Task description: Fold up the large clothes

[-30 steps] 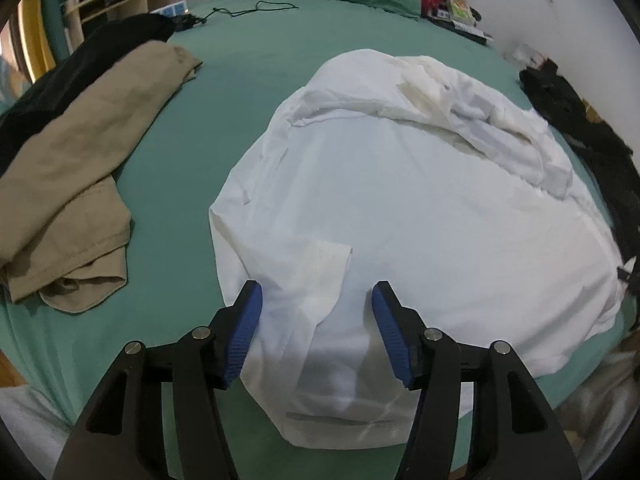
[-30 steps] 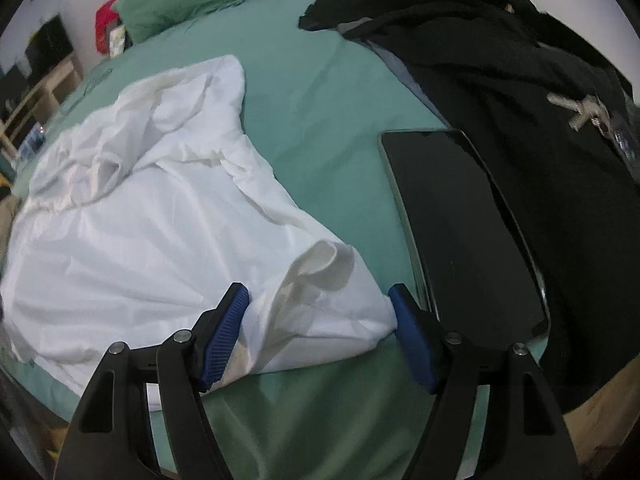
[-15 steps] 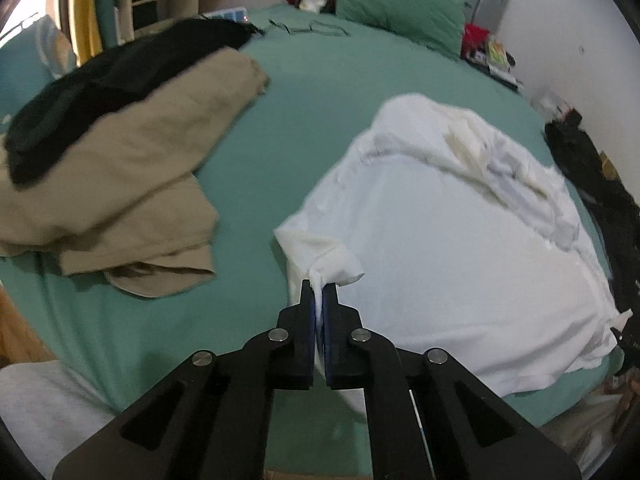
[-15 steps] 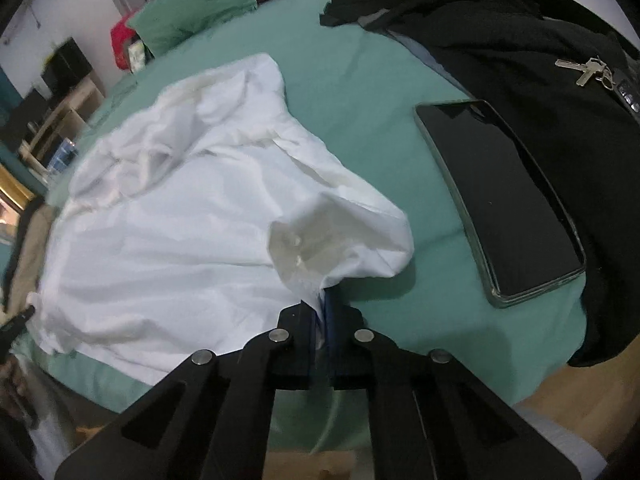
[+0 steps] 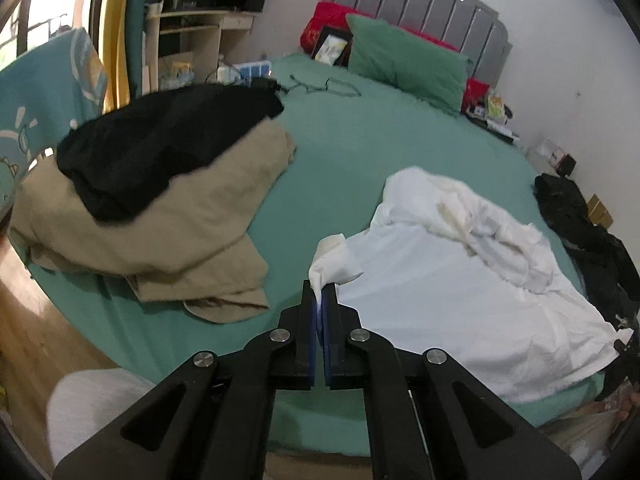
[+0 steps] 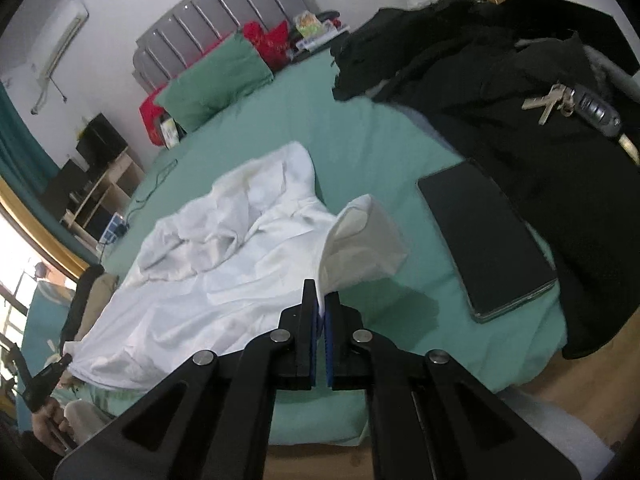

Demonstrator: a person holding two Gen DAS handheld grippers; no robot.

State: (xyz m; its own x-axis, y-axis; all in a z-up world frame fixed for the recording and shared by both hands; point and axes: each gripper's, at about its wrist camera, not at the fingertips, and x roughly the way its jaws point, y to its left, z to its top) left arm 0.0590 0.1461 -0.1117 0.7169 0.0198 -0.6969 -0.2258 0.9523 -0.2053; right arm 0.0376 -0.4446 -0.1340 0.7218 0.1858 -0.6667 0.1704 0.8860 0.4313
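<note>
A large white garment [image 5: 460, 280] lies spread on the green bed [image 5: 352, 148], rumpled at its far end. My left gripper [image 5: 319, 300] is shut on its near left corner, which stands lifted off the bed. In the right wrist view my right gripper [image 6: 321, 304] is shut on the near right corner of the same white garment [image 6: 224, 280], lifted and puffed up above the sheet.
A tan garment [image 5: 160, 240] with a black one [image 5: 160, 148] on it lies at the left. A dark tablet [image 6: 484, 236], black clothes [image 6: 540, 120] and keys [image 6: 560, 100] lie at the right. A green pillow [image 5: 404, 64] leans on the headboard.
Both grippers went from open over the garment's near corners to shut on them, then rose and tilted up, lifting the corners off the bed.
</note>
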